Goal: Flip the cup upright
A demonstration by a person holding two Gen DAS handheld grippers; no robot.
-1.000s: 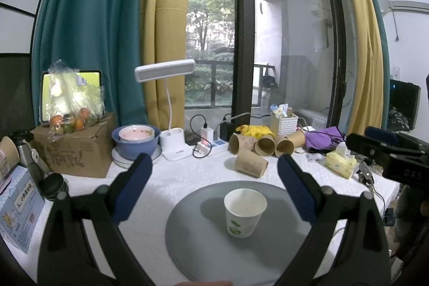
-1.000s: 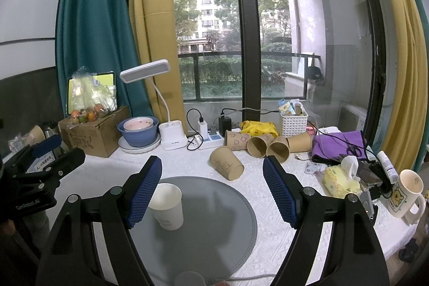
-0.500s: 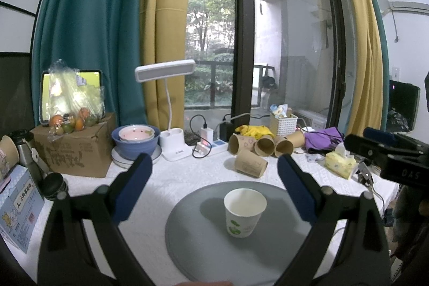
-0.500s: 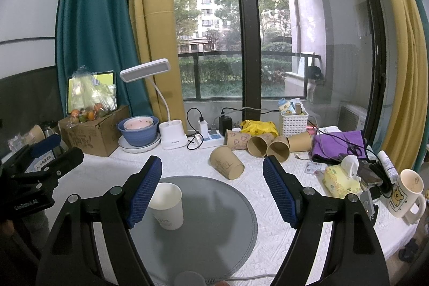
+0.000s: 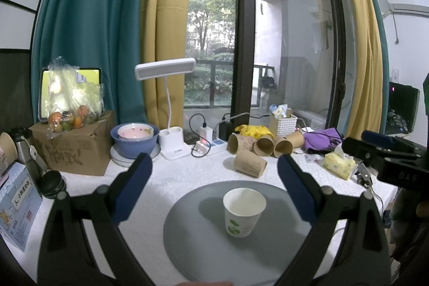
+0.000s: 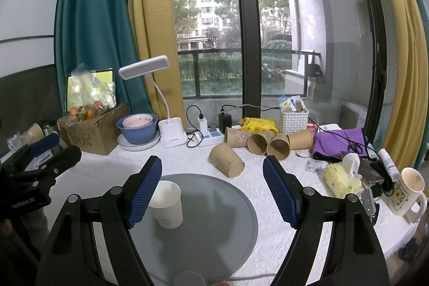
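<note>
A white paper cup (image 5: 243, 212) with a green print stands upright, mouth up, on a round grey mat (image 5: 203, 240). It also shows in the right wrist view (image 6: 167, 205), partly behind the left blue pad. My left gripper (image 5: 214, 189) is open and empty, held back above the mat with the cup between its fingers' lines but farther on. My right gripper (image 6: 211, 189) is open and empty above the mat (image 6: 214, 219), with the cup to its lower left.
Several brown paper cups (image 6: 257, 142) lie on their sides behind the mat. A blue bowl (image 5: 135, 141), desk lamp (image 5: 171, 146), cardboard box (image 5: 75, 149), power strip, white basket (image 6: 293, 119), purple cloth, tissue pack (image 6: 341, 176) and bear mug (image 6: 410, 190) crowd the white table.
</note>
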